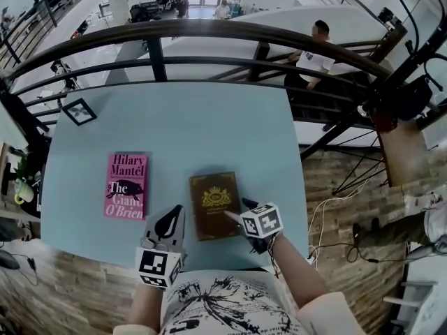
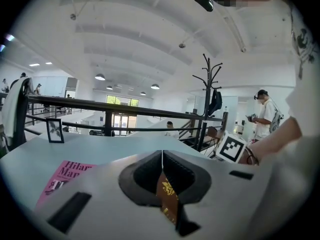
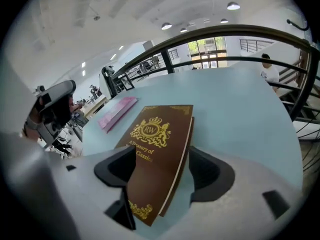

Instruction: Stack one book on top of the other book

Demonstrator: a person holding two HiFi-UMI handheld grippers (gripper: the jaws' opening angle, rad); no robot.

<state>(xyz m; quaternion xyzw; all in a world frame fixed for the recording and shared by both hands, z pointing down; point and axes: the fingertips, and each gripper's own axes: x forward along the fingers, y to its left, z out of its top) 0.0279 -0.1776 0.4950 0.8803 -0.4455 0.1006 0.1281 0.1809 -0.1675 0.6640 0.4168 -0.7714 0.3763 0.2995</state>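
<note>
A brown book with gold print [image 1: 215, 204] lies flat near the front of the pale blue table [image 1: 209, 131]. To its left lies a pink book [image 1: 126, 185], flat and apart from it. My right gripper [image 1: 239, 212] stands open at the brown book's right side. In the right gripper view the brown book's [image 3: 155, 149] near corner sits between the spread jaws [image 3: 162, 170], and the pads do not press on it. My left gripper [image 1: 170, 222] is shut with nothing in it, just left of the brown book, which shows below its tips [image 2: 161, 156].
A small black picture frame [image 1: 79, 111] stands at the table's far left corner. A dark metal railing [image 1: 209, 30] runs behind the far edge, with a drop beyond it. The right table edge [image 1: 297, 166] lies close to my right gripper.
</note>
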